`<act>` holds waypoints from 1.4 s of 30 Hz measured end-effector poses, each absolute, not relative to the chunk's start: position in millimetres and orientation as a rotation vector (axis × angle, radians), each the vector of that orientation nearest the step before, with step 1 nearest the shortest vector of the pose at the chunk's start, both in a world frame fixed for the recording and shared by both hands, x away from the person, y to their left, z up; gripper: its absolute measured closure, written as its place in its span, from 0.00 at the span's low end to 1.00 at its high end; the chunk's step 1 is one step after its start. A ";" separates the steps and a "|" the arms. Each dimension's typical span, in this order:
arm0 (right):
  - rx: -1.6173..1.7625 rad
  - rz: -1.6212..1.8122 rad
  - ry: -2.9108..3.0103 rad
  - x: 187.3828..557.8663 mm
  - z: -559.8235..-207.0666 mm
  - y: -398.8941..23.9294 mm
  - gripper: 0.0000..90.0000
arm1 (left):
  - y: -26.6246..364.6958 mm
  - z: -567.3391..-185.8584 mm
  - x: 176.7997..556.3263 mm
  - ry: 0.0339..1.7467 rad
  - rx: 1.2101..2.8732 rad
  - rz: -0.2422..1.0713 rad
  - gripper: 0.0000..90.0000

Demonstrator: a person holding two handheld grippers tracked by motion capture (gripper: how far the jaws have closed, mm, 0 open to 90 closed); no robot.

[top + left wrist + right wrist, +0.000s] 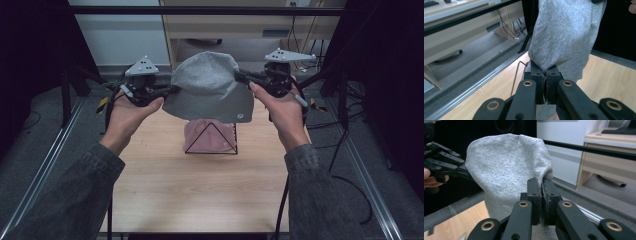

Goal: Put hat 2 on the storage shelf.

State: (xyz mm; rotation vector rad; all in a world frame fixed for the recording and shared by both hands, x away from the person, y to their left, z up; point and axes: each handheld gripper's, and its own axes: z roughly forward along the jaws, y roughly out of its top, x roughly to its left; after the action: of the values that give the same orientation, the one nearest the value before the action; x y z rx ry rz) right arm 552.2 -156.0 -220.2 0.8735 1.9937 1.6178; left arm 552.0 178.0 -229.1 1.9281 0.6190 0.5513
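Gripping grey beanie (209, 85), left hand-held gripper (170, 91), right hand-held gripper (239, 76) clenched, pink beanie (209, 137) partly hidden.

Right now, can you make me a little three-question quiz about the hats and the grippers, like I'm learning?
1. True or false: the grey hat is lying flat on the table.
2. What colour is the hat sitting on the wire stand? A) pink B) green C) yellow
3. Which grippers are pinching the grey hat?

Key:
1. False. It is held up in the air, above the stand.
2. A, pink.
3. Both: the left gripper grips one edge and the right gripper grips the other, each with its jaws closed on the fabric.
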 end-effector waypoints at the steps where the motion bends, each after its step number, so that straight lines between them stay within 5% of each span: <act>1: 0.872 1.619 1.989 555.7 -218.8 -155.7 0.96 | 177.3 -227.9 555.0 0.623 1.919 0.550 0.98; 18: 0.991 1.595 1.987 617.7 -238.1 -164.6 0.95 | 155.8 -241.4 607.4 0.619 1.939 0.531 0.98; 42: 1.050 1.523 2.020 633.8 -273.2 -168.7 0.95 | 148.3 -278.3 630.2 0.670 1.996 0.529 0.98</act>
State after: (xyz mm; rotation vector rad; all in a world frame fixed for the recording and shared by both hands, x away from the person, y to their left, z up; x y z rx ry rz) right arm 633.8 -168.7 -273.2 1.0504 2.0205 1.5226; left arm 630.2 148.3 -278.3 1.9958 0.6705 0.5289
